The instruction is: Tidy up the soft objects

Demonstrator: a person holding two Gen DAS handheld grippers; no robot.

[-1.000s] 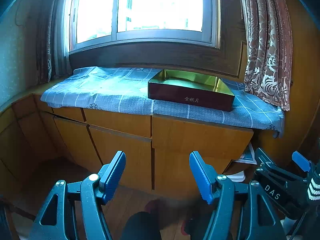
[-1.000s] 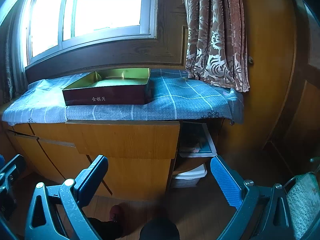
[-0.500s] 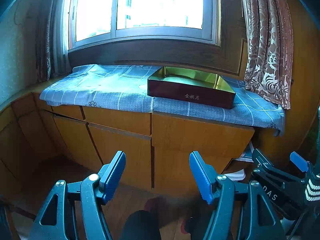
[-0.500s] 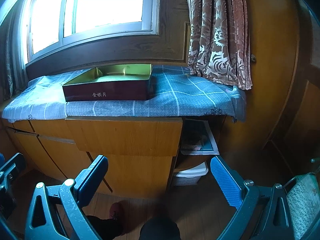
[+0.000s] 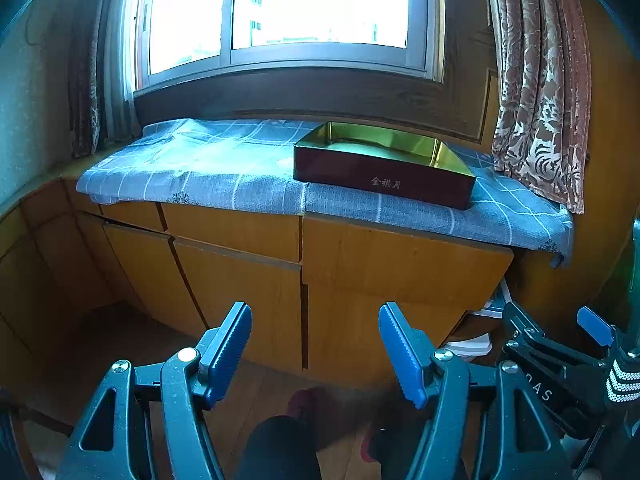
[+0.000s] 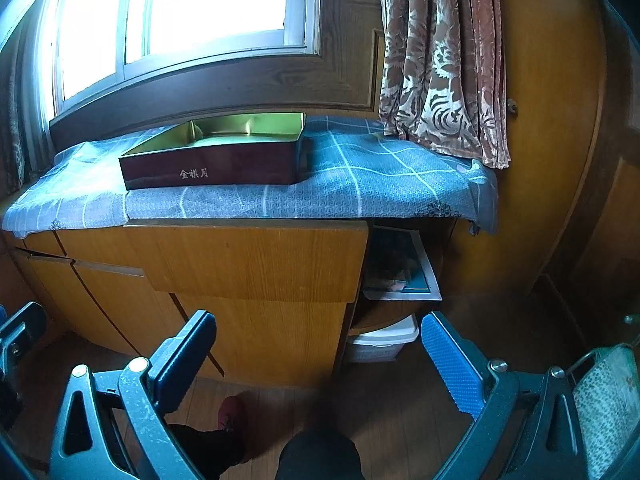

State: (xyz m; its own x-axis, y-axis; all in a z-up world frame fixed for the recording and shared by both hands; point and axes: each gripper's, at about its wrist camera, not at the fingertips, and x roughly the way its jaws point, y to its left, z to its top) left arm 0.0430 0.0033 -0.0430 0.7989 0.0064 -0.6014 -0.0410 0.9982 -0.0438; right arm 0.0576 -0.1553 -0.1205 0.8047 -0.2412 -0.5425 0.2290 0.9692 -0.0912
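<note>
A dark red box [image 5: 384, 172] with a gold inside and no lid stands on a blue checked cloth [image 5: 224, 176] over a low wooden cabinet under the window. It looks empty. The box [image 6: 212, 160] and cloth [image 6: 380, 180] also show in the right wrist view. My left gripper [image 5: 316, 350] is open and empty, low in front of the cabinet doors. My right gripper [image 6: 320, 354] is open wide and empty, at about the same height. No soft object to sort shows, apart from a patterned fabric item [image 6: 608, 404] at the right wrist view's lower right edge.
Wooden cabinet doors [image 5: 240, 280] fill the front. An open shelf [image 6: 400, 272] at the cabinet's right holds a booklet, with a white plastic tub [image 6: 380, 342] below. A brown curtain [image 6: 440, 64] hangs at the right. The person's foot [image 6: 232, 412] stands on the wood floor.
Both views have drifted slightly, so the box and cabinet sit a little lower and nearer. Both grippers stay open and empty.
</note>
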